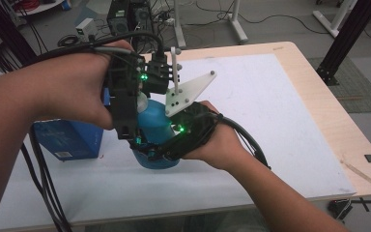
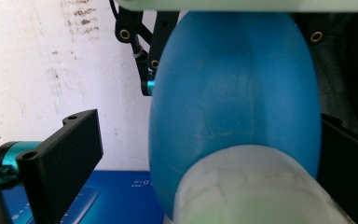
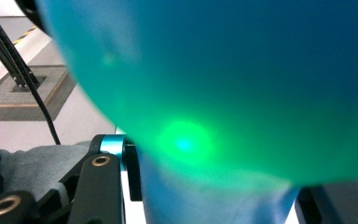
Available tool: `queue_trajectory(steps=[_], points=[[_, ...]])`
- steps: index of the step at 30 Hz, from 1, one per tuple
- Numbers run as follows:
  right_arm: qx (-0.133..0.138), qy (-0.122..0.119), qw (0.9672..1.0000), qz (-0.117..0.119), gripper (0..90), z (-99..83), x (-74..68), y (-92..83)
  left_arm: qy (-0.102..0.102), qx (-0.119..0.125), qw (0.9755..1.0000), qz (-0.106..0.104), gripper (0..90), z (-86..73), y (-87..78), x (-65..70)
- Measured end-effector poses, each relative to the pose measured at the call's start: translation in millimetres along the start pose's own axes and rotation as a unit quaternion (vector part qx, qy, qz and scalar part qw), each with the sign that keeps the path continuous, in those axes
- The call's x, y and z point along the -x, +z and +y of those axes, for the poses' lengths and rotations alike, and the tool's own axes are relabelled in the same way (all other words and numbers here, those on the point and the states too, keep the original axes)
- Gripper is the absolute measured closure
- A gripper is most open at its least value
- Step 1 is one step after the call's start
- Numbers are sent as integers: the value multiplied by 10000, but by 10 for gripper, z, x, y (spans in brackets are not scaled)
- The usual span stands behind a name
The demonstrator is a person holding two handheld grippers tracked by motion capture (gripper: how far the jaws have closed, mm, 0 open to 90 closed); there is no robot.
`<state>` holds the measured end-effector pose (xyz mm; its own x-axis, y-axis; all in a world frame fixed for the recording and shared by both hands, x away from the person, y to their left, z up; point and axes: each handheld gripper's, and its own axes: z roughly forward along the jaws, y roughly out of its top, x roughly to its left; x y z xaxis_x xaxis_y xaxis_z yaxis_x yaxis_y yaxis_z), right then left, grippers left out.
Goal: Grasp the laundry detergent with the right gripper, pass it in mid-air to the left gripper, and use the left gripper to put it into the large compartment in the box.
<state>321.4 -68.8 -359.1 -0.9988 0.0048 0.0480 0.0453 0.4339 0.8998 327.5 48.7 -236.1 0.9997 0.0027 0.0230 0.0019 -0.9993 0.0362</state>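
A blue egg-shaped bottle (image 1: 155,126) with a white cap (image 2: 247,186) stands upright over the white mat. My right gripper (image 1: 163,149) comes in from the right and is shut on the bottle's lower part; its jaws press both sides of the blue body (image 3: 223,93) in the right gripper view (image 3: 214,200). My left gripper (image 1: 136,131) points down over the cap. In the left gripper view (image 2: 205,186) its left finger (image 2: 65,158) stands clear of the bottle (image 2: 233,93) with a gap, so it is open around the top.
A blue box (image 1: 68,140) lies on the mat just left of the bottle, also under the left gripper (image 2: 121,196). The white mat (image 1: 270,111) covers a wooden table (image 1: 328,116). Black cables hang at the lower left (image 1: 43,188).
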Motion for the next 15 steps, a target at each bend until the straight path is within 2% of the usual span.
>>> queue_trajectory(steps=[6,9,15], points=[[-22,17,10000,-12,468,1,-2,-5,-24,-30,10000,34,20,6,7,8],[-17,18,10000,-28,468,1,-3,-6,15,-36,10000,30,68,8,5,6],[-14,14,10000,-27,468,-1,4,-1,-6,-8,10000,75,95,3,-5,9]])
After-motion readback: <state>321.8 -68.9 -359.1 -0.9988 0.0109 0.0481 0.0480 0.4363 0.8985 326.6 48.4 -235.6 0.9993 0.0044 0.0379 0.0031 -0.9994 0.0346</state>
